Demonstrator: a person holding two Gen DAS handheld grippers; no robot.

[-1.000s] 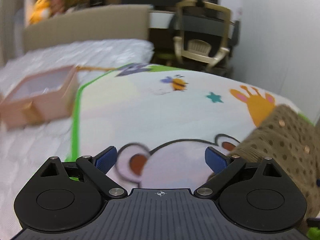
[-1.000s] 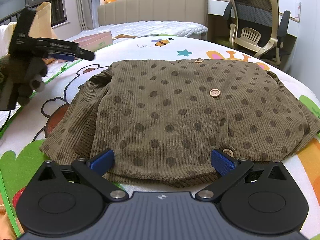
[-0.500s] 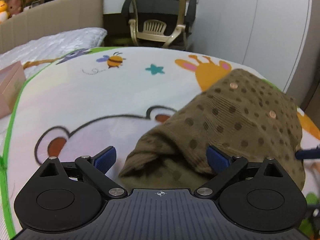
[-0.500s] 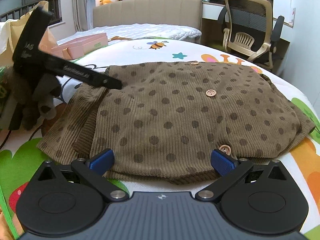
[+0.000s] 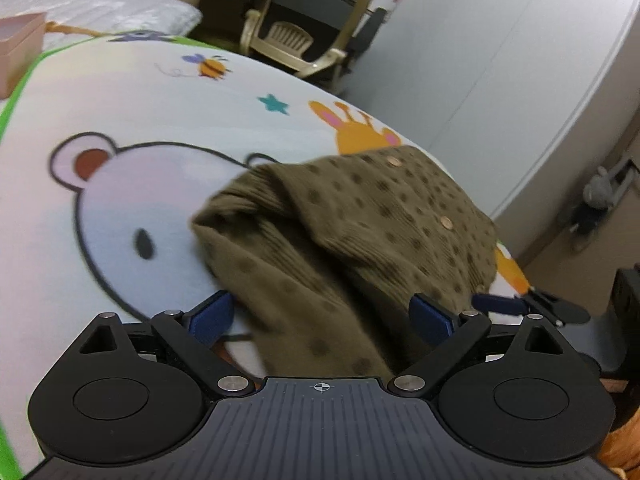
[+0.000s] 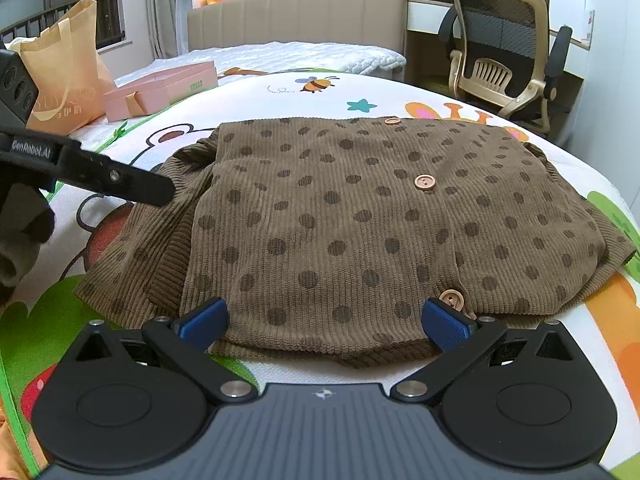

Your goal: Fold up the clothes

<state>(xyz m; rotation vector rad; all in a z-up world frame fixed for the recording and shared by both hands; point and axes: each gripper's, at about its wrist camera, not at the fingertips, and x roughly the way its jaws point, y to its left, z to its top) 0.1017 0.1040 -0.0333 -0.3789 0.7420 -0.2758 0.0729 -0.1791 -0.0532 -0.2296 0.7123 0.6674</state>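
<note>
A brown corduroy cardigan [image 6: 360, 224] with dark dots and wooden buttons lies folded on the cartoon-print bed cover [image 6: 280, 92]. My right gripper [image 6: 323, 322] is open at the garment's near hem, its blue pads either side of the hem edge. My left gripper [image 5: 322, 316] is open over the cardigan [image 5: 360, 240] at its left folded sleeve side, with fabric between the spread pads but not pinched. Seen from the right wrist, the left gripper's black finger [image 6: 120, 180] reaches over the sleeve fold. In the left wrist view, the right gripper's fingertip [image 5: 500, 304] shows beyond the garment.
A pink gift box [image 6: 160, 92] and a tan paper bag [image 6: 64, 92] stand at the far left of the bed. A beige headboard [image 6: 296, 12] with plush toys is behind. An office chair [image 6: 508, 48] stands off the bed's far right corner.
The left gripper swung right and in over the cardigan's left side; its finger now lies above the sleeve fold. The right gripper edged slightly closer to the hem. Both stayed open.
</note>
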